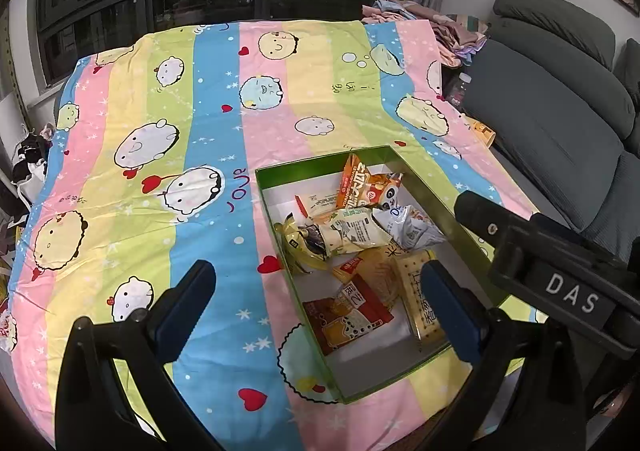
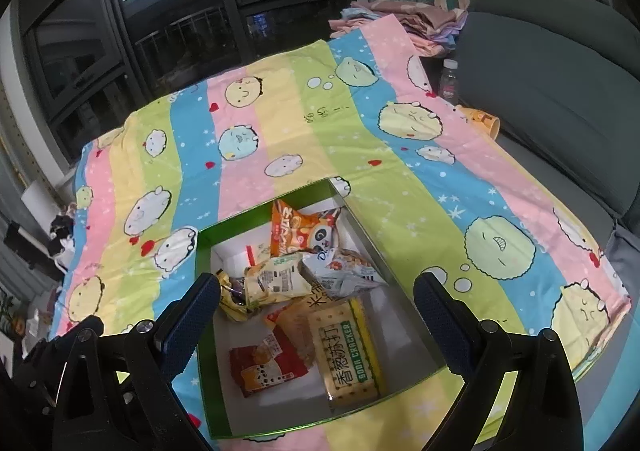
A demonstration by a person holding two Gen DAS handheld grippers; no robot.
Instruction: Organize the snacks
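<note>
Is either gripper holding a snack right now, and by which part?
Nothing is held. The left gripper and right gripper are both open above the green box.

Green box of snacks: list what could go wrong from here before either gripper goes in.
1. The packets overlap in the green box: the soda cracker pack lies partly under neighbouring wrappers, so lifting one may drag others.
2. The right gripper and left gripper are both open and close together over the box; they could collide.
3. The box sits on a soft, wrinkled cartoon sheet, so a push against its wall might slide or tip it.
</note>
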